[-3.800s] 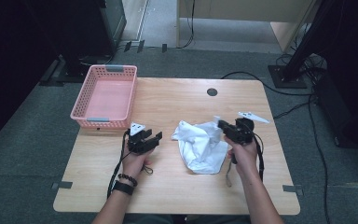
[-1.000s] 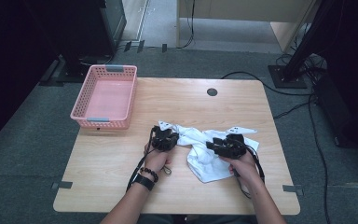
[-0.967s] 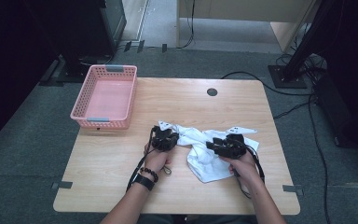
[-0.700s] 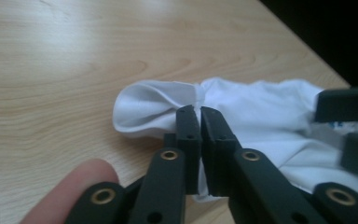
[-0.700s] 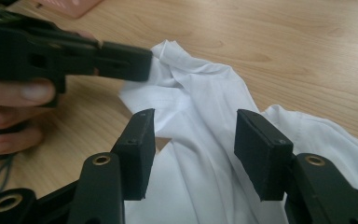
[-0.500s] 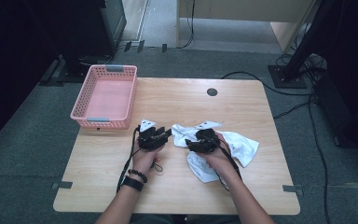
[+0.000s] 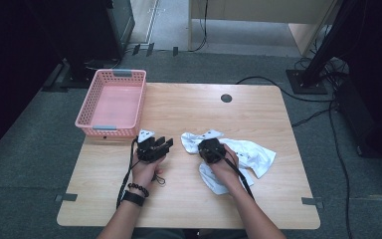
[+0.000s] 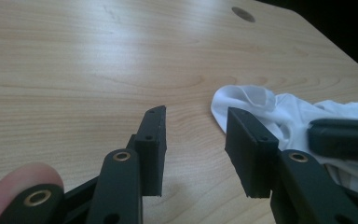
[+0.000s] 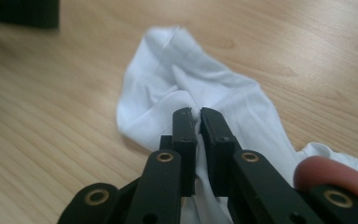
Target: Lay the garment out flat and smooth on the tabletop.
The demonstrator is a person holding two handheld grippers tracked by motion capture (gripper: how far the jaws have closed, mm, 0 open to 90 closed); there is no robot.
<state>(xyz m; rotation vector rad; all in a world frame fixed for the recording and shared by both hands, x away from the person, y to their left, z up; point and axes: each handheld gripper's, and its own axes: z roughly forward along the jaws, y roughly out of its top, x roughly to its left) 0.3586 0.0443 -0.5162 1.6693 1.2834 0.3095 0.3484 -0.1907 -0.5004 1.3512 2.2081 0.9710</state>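
A crumpled white cloth (image 7: 251,154) lies right of the table's middle. My right gripper (image 7: 207,145) has just closed and is shut on a raised fold of the cloth (image 9: 168,79); in the right gripper view (image 9: 195,115) a sliver of white shows between the two pads. My left gripper (image 7: 161,143) sits a short way left of the cloth's edge (image 8: 256,100). Its jaws (image 8: 196,122) have just been opening and stand apart over bare wood, with nothing between them.
A pink plastic basket (image 7: 95,107) stands empty at the table's far left corner. A round cable hole (image 7: 226,98) sits near the far edge. Cables trail from both grippers toward the front edge. Bare wooden tabletop (image 7: 194,199) lies between the forearms.
Both hands have moved left. The left gripper has come off the cloth with its jaws parted. The right gripper has shifted left over the cloth and shut on a fold, and the cloth has bunched.
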